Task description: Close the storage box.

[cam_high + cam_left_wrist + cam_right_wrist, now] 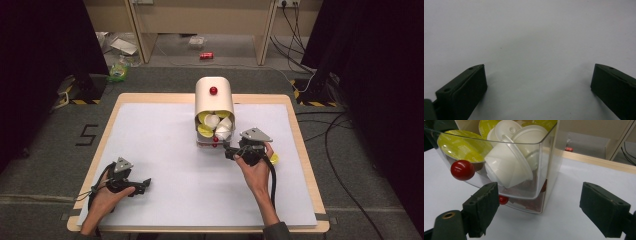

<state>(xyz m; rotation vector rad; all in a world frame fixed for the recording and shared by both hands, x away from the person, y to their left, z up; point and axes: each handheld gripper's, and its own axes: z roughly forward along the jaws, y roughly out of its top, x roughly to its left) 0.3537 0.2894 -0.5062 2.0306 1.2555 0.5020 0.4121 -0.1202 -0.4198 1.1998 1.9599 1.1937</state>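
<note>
White matting [175, 165] is spread over the wooden table [300, 145], and a cream dispenser [214, 97] with a red knob [213, 90] on its front is stood near the far middle of it. A clear drawer [549, 157] is tipped open at its base, stuffed with white capsules [509, 165] and yellow-green foil-topped ones [461, 146]. A red ball handle [462, 170] is seen on the drawer's front, with a smaller red knob [503, 199] lower down, right beside the right gripper's near jaw.

The right gripper [231, 151] is held just in front of the drawer, jaws spread wide with nothing between them, pretty much level with the drawer's bottom edge. A yellow capsule [274, 159] is left on the mat just beside that hand [255, 167].

The left gripper [145, 184] is parked low over bare mat near the front left corner, well apart from the dispenser, jaws also wide and nothing gripped.
</note>
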